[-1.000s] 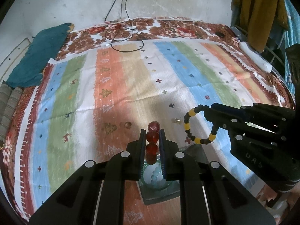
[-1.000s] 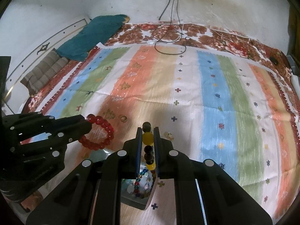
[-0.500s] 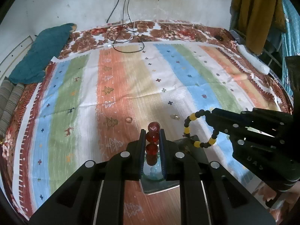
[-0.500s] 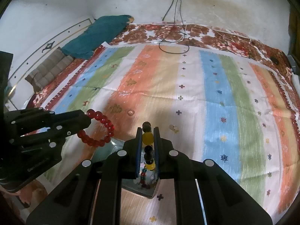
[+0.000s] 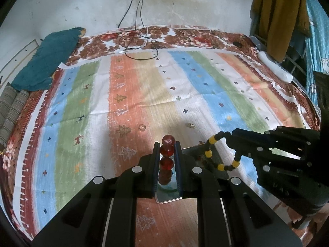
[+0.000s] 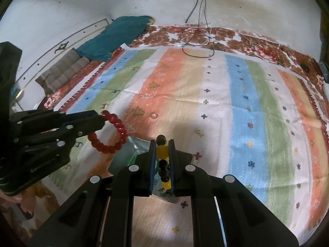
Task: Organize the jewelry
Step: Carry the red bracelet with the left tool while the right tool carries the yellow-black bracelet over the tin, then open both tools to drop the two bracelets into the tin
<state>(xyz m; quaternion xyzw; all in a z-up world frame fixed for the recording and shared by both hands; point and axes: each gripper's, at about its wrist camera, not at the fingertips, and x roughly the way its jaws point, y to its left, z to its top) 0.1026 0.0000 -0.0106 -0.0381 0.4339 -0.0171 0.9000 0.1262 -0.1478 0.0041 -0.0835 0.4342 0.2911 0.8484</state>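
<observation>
While both arms hover low over the striped bedspread [image 5: 144, 94], each gripper pinches a bracelet by its beads. The left gripper [image 5: 167, 154] clamps the red bracelet [image 6: 115, 135]; the right gripper [image 6: 162, 158] clamps the black-and-yellow bracelet [image 5: 218, 154]. Both loops dangle above a glass tray [image 6: 131, 154] — presumably so they can drop inside.

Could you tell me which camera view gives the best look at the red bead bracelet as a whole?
The right wrist view: the red bead bracelet hangs as a nearly full loop from the left gripper. The left wrist view shows only about three beads, edge-on between its own fingers.
</observation>
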